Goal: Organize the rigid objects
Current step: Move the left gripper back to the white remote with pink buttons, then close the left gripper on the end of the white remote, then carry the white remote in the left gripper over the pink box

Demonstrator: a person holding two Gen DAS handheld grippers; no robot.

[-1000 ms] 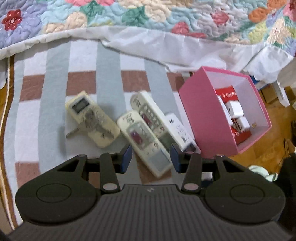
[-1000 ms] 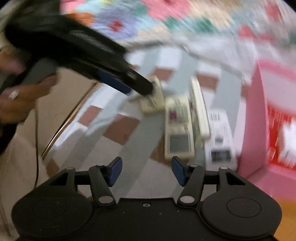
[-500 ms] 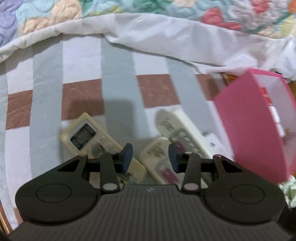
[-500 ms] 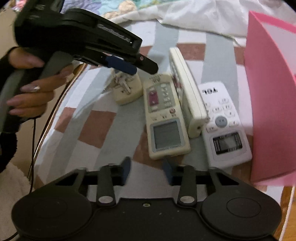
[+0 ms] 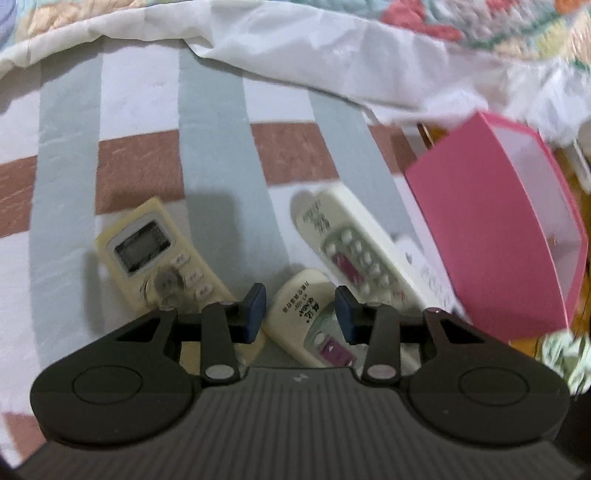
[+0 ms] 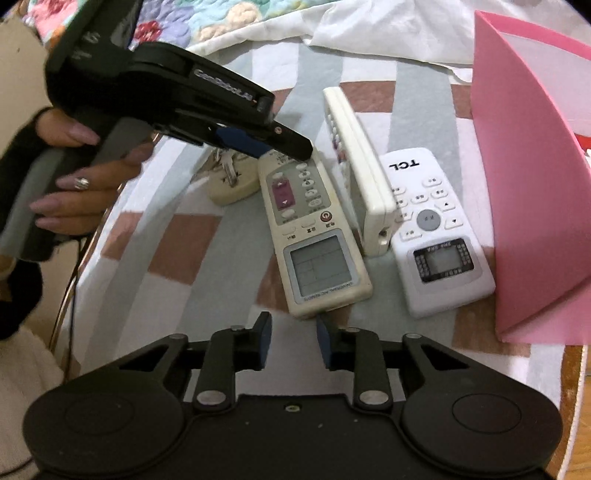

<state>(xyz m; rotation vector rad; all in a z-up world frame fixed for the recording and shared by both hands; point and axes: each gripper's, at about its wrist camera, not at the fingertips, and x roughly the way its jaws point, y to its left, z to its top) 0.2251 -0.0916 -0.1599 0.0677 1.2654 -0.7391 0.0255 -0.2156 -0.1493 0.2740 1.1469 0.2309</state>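
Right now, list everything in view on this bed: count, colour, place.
Cream remote with large screen: one, centre, left gripper's tips over its button end.
Long cream remote on its edge: one, between the screen remote and the white one.
White TCL remote: one, beside the pink box.
Yellowed remote with keys on it: one, leftmost.
Pink cardboard box: one, right of the remotes.
Striped grey, white and brown bedsheet: one, under everything.
Floral quilt: one, far edge.
Left gripper: black, blue pads, open.
Right gripper: black, open, near the screen remote's end.
Hand: one, holding the left gripper.
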